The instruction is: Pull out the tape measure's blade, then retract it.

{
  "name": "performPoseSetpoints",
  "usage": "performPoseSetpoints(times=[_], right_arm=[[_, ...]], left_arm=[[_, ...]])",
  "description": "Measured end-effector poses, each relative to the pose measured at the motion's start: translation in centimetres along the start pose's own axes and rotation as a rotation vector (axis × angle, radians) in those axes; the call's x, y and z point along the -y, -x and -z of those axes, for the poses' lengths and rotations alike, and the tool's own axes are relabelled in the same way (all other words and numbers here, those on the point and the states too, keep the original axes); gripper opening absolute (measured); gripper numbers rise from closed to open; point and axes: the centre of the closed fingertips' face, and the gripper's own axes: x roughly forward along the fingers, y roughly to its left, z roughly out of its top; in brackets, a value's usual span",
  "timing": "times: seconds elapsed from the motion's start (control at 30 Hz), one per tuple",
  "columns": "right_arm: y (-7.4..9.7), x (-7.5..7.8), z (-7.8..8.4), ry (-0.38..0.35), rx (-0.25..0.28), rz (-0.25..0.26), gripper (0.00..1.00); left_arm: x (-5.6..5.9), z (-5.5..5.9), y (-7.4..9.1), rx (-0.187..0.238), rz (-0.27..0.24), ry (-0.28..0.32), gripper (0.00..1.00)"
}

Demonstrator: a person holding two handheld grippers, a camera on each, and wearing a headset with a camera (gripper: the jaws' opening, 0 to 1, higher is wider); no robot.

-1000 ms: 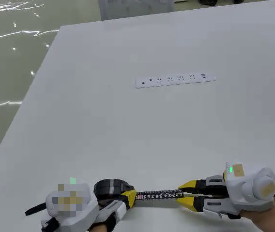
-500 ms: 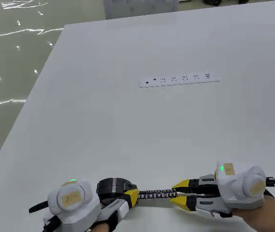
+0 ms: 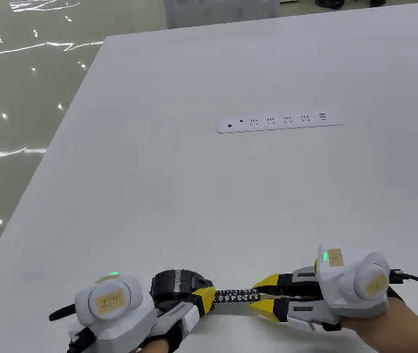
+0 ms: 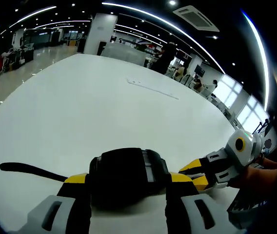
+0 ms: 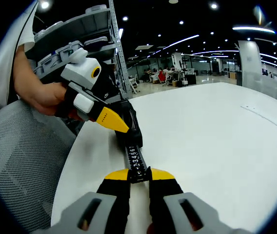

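The tape measure (image 3: 179,283) sits at the near edge of the white counter (image 3: 194,184). It has a squat, rounded black case with a grey band across its face. The left gripper (image 4: 128,183) clamps it, one yellow-tipped jaw pressed against each side of the case. A thin black strap (image 4: 31,170) trails from the case and lies on the counter.

A short length of blade (image 5: 135,158) runs out of the case toward the right gripper (image 5: 139,174). The blade is dark with pale numerals and ticks, and it lies low and roughly level over the counter. The right gripper's jaws are pressed together on the blade's far end, pinching it between the yellow tips. In the head view the two grippers are near each other, joined only by that bit of blade.

A white power strip (image 3: 279,121) lies well apart, farther back on the counter.
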Motion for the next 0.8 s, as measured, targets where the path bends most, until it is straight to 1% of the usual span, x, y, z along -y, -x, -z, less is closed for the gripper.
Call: performPoseSetpoints(times=[0.47,0.53,0.57,0.67,0.8], right_arm=[[-2.0,-0.2,-0.8,-0.006,0.005,-0.019,0.12],[-2.3,-0.4,-0.8,-0.005,0.001,-0.024,0.12],[-2.4,-0.3,-0.7,0.005,-0.011,-0.022,0.12],[-2.3,-0.2,-0.8,-0.005,-0.002,-0.026,0.12],[-2.3,-0.3,-0.8,-0.006,-0.004,-0.032,0.12]], left_arm=[[-0.1,0.0,0.1,0.002,0.005,0.021,0.59],[-0.1,0.0,0.1,0.003,0.005,0.017,0.59],[-0.1,0.0,0.1,0.003,0.005,0.019,0.59],[-0.1,-0.1,0.1,0.005,0.005,0.026,0.59],[-0.1,0.0,0.1,0.002,0.008,0.023,0.58]])
